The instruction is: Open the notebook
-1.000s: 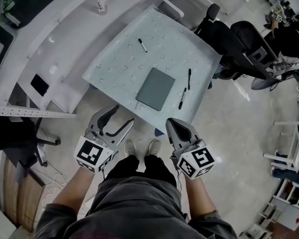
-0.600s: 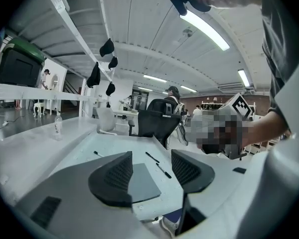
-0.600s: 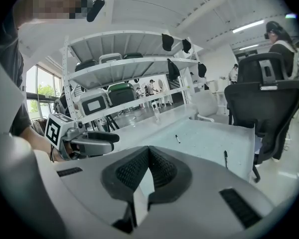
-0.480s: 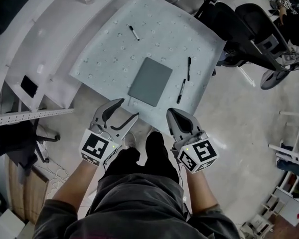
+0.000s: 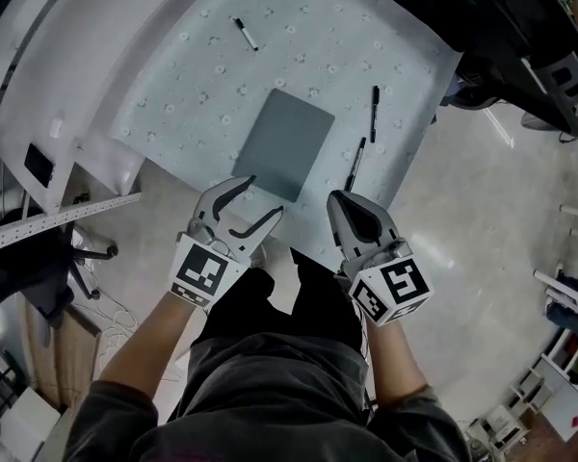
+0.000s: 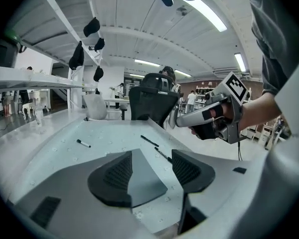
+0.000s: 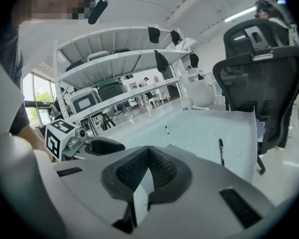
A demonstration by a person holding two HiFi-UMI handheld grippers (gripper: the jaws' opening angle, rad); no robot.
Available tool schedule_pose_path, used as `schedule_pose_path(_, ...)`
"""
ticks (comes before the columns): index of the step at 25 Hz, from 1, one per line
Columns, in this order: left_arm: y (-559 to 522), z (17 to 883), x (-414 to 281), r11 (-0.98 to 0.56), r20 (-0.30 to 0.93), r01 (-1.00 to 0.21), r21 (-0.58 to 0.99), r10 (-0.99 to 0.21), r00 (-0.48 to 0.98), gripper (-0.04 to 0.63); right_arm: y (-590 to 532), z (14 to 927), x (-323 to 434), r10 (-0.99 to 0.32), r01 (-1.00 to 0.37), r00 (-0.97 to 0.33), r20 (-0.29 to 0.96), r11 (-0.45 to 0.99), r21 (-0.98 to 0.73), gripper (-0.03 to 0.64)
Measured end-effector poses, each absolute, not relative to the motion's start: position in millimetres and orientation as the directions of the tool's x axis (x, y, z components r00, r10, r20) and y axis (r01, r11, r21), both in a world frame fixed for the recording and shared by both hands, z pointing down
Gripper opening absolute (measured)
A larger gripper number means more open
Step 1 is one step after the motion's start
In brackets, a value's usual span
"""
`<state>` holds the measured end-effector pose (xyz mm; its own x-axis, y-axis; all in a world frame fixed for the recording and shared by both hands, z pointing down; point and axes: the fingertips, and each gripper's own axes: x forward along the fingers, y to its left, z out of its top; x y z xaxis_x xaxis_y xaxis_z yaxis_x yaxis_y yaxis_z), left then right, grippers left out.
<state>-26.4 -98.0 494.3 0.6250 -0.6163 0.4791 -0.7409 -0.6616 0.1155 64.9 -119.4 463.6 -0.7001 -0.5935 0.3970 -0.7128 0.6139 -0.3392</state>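
A closed grey-green notebook (image 5: 284,142) lies flat near the front of the pale table (image 5: 193,75). My left gripper (image 5: 258,198) is open just short of the notebook's near left corner, at the table's edge. In the left gripper view the notebook (image 6: 144,180) shows between the spread jaws of that gripper (image 6: 152,156). My right gripper (image 5: 339,200) is shut on nothing and hangs just off the table's front edge, to the right of the notebook. In its own view the right gripper (image 7: 149,156) has its pads pressed together.
A black marker (image 5: 244,35) lies at the table's far left. Two black pens (image 5: 374,100) (image 5: 354,165) lie to the right of the notebook. Black office chairs (image 5: 501,17) stand beyond the table's right corner. White shelving (image 5: 39,85) runs along the left.
The person has stepped toward the table. Both grippers have moved forward from above the floor to the table's front edge. The left stays open, the right stays shut.
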Motion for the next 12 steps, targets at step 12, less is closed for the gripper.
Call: schedule_pose_path(12,-95.1,579.2,9.7,-0.783,0.607,-0.622,-0.014,-0.501,0.617,0.253,-127.4,520.9,96.6,-0.614,-0.738,-0.674,0.410,0.563,-0.371,0.000)
